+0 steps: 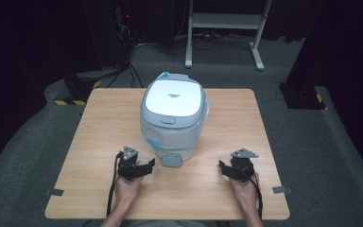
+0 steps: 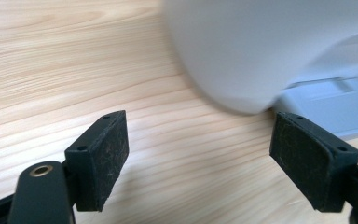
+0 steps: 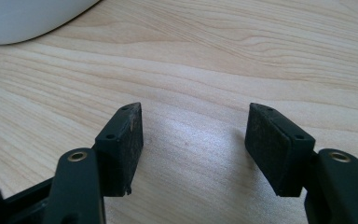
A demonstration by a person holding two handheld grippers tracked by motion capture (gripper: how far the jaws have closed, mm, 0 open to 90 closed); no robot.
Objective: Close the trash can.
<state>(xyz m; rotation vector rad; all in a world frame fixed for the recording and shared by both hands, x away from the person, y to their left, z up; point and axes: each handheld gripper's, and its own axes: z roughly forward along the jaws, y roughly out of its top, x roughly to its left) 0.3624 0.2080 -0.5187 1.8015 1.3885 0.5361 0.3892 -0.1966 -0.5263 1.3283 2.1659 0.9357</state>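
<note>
A white and grey rice cooker (image 1: 173,116) with its lid down stands in the middle of the wooden table (image 1: 99,118). A small grey tab (image 1: 172,160) juts from its base toward me. My left gripper (image 1: 147,166) rests on the table just left of that tab, open and empty. In the left gripper view the cooker's white body (image 2: 261,51) and grey base (image 2: 335,109) loom close ahead of the jaws (image 2: 198,158). My right gripper (image 1: 223,168) lies right of the cooker, open over bare wood (image 3: 193,147), with the cooker's edge (image 3: 28,18) at far left.
Two strips of grey tape (image 1: 54,192) (image 1: 281,190) mark the table's near corners. Beyond the far edge are a white frame stand (image 1: 224,28), cables and dark equipment (image 1: 123,28) on grey carpet.
</note>
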